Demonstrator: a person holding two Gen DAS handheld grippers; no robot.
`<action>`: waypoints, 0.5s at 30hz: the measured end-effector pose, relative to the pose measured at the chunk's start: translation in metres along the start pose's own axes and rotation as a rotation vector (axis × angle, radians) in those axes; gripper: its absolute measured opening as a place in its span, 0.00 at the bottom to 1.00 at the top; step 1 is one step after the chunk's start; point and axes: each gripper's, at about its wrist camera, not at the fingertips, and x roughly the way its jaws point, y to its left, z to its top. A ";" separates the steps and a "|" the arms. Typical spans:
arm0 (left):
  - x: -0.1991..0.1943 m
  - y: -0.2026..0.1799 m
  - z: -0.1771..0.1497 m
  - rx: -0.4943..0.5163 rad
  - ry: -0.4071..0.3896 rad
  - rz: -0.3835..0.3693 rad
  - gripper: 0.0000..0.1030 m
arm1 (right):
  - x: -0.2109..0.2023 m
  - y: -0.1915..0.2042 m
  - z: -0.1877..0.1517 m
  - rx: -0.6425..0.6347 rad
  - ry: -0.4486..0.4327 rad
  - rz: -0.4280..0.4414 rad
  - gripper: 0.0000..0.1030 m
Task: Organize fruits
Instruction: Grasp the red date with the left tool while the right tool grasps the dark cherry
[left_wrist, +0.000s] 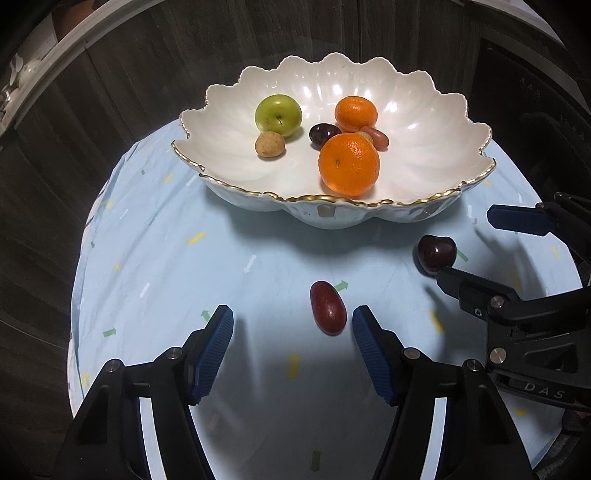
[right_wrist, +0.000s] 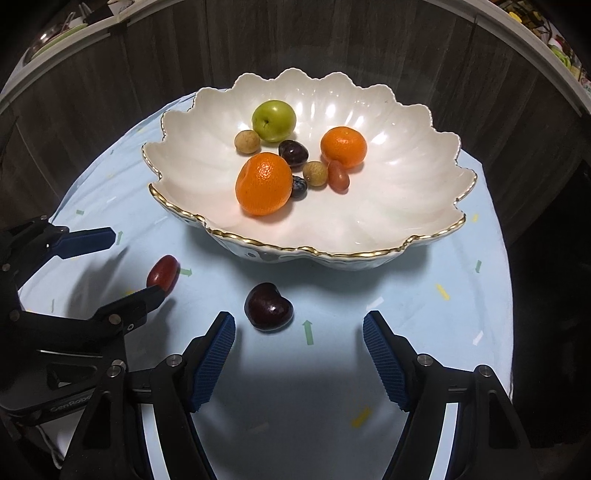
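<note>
Blue cloth (left_wrist: 166, 258) on worktop: grape (left_wrist: 328, 308) between spread left fingers (left_wrist: 218, 339), untouched; cherry (right_wrist: 269, 305) ahead of spread right fingers (right_wrist: 218, 347); bowl (right_wrist: 177, 199) rim just beyond, bare cloth between

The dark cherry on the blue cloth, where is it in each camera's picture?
Left wrist view: the dark cherry sits far right, below the bowl, between the other tongs' fingers.
Right wrist view: the dark cherry sits low in the middle, just ahead of this camera's own left finger.
Shared landmark: the white scalloped bowl with its gold rim, just behind the cherry in both.
</note>
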 end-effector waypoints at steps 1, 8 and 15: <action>0.001 0.000 0.000 0.000 -0.002 -0.002 0.62 | 0.001 0.000 0.000 -0.001 -0.001 0.005 0.70; 0.009 -0.001 0.001 -0.005 0.001 -0.013 0.56 | 0.010 -0.001 0.001 -0.005 0.001 0.031 0.66; 0.016 -0.003 0.002 -0.018 0.007 -0.021 0.46 | 0.018 0.001 0.005 -0.002 0.003 0.065 0.58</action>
